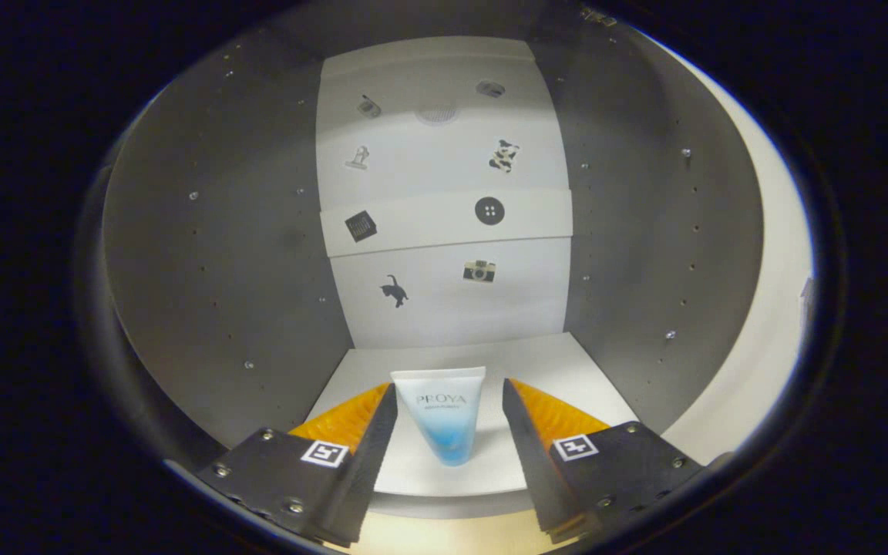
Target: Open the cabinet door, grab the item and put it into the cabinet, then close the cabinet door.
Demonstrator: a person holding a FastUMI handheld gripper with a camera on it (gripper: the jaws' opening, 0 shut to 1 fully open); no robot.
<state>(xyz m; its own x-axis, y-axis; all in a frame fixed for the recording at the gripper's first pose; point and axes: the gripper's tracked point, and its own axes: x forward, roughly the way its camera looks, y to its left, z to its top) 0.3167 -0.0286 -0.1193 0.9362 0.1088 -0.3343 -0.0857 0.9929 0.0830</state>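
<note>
- Cabinet [205, 254]: I am looking straight into its interior, with grey side walls to either side of my jaws and a white back panel [444, 293] carrying small stickers well beyond them. The door must be open for this view; I judge the first step complete.
- Item: a tube [444, 416] stands on its cap on the white shelf floor [560, 362], between my two fingers and just ahead of their tips.
- Gripper [448, 405]: my jaws are spread, with a visible gap on each side of the tube. Neither finger presses on it, so I am gripping nothing.
- Placement: the tube stands on the shelf, upright and unsupported. I judge the put-in step done, or all but done.
- Outstanding: draw the jaws straight back without clipping the tube, then close the door.
- Risk: the tube stands on a narrow base; a brush from either finger could topple it.
</note>
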